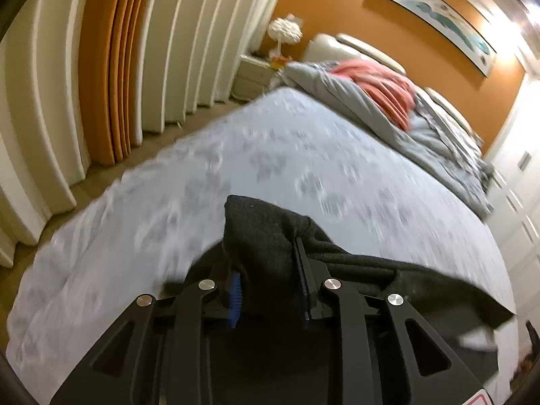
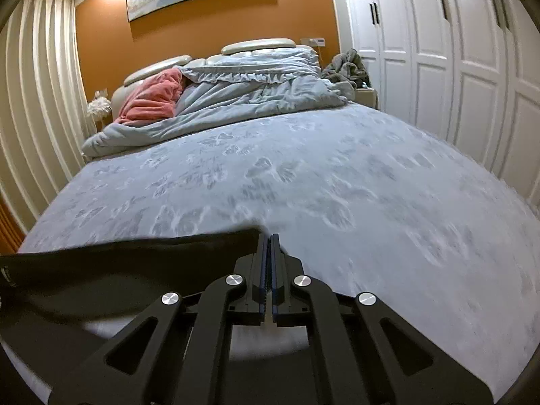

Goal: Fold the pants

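Dark charcoal pants hang lifted over the pale blue patterned bed. In the left wrist view a bunched fold of the cloth stands up between the fingers of my left gripper, which is shut on it; the rest trails off to the right. In the right wrist view the pants stretch as a taut dark band from the left edge to my right gripper. Its blue-padded jaws are pressed together, with the cloth's corner pinched at the tips. The lower part of the pants is hidden under the gripper bodies.
A crumpled grey duvet and a pink blanket lie heaped at the headboard. Striped curtains run along the bed's left side, white wardrobe doors along its right. A nightstand with a white lamp stands in the far corner.
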The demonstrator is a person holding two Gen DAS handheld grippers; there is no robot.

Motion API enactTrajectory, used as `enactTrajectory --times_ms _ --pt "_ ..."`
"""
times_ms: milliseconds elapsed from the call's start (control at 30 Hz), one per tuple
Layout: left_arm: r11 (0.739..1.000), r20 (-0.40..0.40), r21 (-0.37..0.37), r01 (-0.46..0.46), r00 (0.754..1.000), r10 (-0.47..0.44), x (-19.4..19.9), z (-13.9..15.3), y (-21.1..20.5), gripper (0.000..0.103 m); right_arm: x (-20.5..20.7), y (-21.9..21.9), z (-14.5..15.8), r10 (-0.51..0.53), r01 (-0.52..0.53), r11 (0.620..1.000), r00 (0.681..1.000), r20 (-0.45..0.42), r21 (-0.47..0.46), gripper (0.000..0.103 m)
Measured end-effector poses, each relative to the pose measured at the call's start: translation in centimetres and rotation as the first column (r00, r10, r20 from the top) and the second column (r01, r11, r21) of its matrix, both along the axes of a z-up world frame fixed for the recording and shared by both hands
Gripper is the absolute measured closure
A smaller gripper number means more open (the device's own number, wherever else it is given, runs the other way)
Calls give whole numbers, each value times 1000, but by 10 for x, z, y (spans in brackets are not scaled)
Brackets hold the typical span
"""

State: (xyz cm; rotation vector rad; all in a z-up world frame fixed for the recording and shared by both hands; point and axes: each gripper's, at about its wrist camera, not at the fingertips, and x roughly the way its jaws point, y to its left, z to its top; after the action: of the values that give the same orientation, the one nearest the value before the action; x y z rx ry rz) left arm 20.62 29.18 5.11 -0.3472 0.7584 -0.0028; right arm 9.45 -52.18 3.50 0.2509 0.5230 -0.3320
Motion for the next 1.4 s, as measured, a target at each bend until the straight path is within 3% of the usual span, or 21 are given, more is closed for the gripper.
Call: enactTrajectory --times_ms 167,233,300,400,467,500,533,600,733,767,800,833,933,1000,1067,1167,1200,1267,1300,1367,1400 --pt "993 -126 -23 113 985 -115 -79 -45 -3 82 -65 2 -26 -14 19 998 997 -73 62 101" --pt "989 -236 -91 119 962 -137 -90 -72 -2 66 -77 12 -38 -16 25 995 995 -99 93 95" --pt "982 -299 -187 -1 952 -56 -101 -88 10 62 -79 23 -47 19 1 989 991 -129 147 95" --pt "896 -297 -411 -171 954 46 -111 -92 28 47 -72 47 -51 77 -46 984 982 -175 173 94" --pt "846 -318 -468 -255 942 108 -105 -88 25 38 -62 65 -50 114 -76 978 976 -186 196 68" --pt "836 -324 -475 -277 938 126 -102 -87 22 36 -55 74 -48 127 -87 973 976 -178 215 34" --pt "822 -335 -480 -306 930 151 -97 -86 17 32 -48 81 -45 138 -98 966 978 -155 239 14" --pt "806 -361 -472 -356 913 191 -87 -87 7 24 -39 96 -45 165 -128 954 979 -119 272 14" --pt "761 -424 -467 -450 869 254 -76 -109 12 24 15 124 -55 272 -198 904 950 -154 378 15" --pt "740 -426 -488 -462 867 260 -76 -115 16 25 30 124 -60 277 -194 893 948 -157 406 15" --pt "732 -416 -499 -463 870 267 -82 -120 23 42 38 124 -64 265 -179 888 952 -153 423 15" --pt "740 -396 -495 -455 876 274 -84 -124 31 61 47 117 -69 230 -141 885 962 -151 445 15" --pt "739 -376 -546 -395 904 205 -85 -131 46 72 60 76 -92 70 24 822 987 -143 568 15" --pt "767 -352 -539 -348 921 170 -83 -130 51 80 55 50 -107 -29 137 774 983 -183 618 15" --pt "794 -331 -528 -302 934 135 -79 -130 53 81 47 30 -115 -119 216 750 974 -193 626 15" --pt "816 -318 -514 -264 942 105 -73 -130 52 82 51 16 -125 -146 211 719 977 -153 662 16" --pt "817 -318 -514 -262 942 101 -70 -130 53 82 57 15 -124 -164 226 741 974 -157 632 23" --pt "817 -317 -513 -262 943 103 -64 -128 54 83 67 15 -122 -184 229 771 973 -137 594 76" --pt "818 -315 -513 -261 943 104 -62 -129 56 83 73 13 -123 -162 205 769 979 -125 605 91" --pt "822 -299 -507 -258 947 113 -63 -123 56 86 71 13 -116 -177 197 767 980 -94 611 91" --pt "830 -285 -497 -251 951 118 -66 -118 56 89 66 14 -96 -166 164 796 985 -50 583 92"
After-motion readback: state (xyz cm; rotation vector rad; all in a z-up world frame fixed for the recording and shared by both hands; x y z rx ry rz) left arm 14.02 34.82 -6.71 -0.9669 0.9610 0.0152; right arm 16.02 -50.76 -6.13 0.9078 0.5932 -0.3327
